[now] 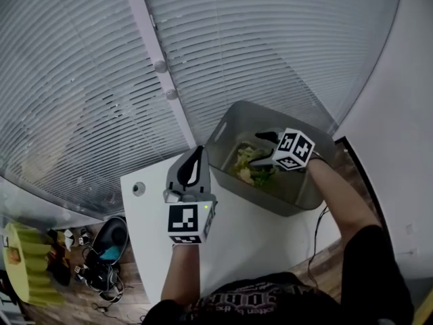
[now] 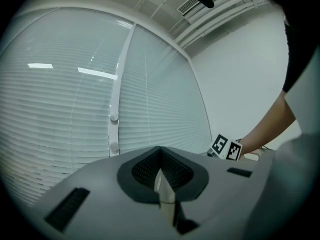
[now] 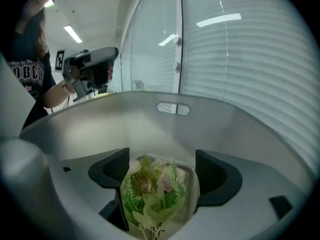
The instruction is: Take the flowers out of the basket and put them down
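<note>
A small bunch of flowers (image 1: 252,166) is being kept inside the grey basket (image 1: 233,116), lying on its floor toward the left end. In the right gripper view the flowers (image 3: 155,191) are being shown as green fern-like sprigs, broad pale-green leaves and a few cream and pinkish blooms, enclosed by what looks like a clear wrap, stems pointing toward the camera. The basket, an open-topped tub with rounded corners and a slot handle (image 3: 173,108) in its far wall, is being carried upright by the white surface (image 1: 230,235), at its far right corner.

Smooth matt plastic basket (image 1: 298,198)
</note>
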{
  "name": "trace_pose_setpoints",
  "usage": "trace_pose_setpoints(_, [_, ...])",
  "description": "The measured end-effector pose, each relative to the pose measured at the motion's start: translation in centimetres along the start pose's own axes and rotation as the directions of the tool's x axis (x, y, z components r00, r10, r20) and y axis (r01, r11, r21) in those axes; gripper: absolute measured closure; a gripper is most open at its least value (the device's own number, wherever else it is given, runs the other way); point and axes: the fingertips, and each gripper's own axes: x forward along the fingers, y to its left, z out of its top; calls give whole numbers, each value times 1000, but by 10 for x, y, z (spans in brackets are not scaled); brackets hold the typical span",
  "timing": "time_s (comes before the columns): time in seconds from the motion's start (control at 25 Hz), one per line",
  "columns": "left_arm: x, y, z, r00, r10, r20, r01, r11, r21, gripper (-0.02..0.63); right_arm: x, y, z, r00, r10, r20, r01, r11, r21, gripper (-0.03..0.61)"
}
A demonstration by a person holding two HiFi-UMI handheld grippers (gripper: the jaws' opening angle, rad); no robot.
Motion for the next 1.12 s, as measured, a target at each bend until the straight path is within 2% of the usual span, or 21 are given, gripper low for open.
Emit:
trace_pose_setpoints(0.16, [0, 7, -11, 999, 9, -32, -10, 999, -41, 615, 23, 2, -28, 996, 36, -80, -32, 998, 47, 160])
trace_pose_setpoints(0.44, [0, 8, -15, 999, 11, -44, -12, 1000, -17, 615, 39, -5, -79, 982, 31, -185, -7, 991, 131, 153])
trace_pose_setpoints(0.64, [1, 17, -20, 999, 26, -43, -27, 1000, -8, 615, 49, 4, -110, 955, 66, -290, -31, 992, 125, 155])
trace_pose_setpoints(1.0, [-2, 19, -22, 998, 37, -48, -37, 999, 0, 615, 59, 17, -124, 942, 126, -310, -70, 980, 186, 158])
trace_pose_setpoints(1.12, [-2, 20, -21, 999, 39, -39, -39, 999, 2, 615, 60, 25, -123, 935, 159, -318, -104, 977, 185, 191])
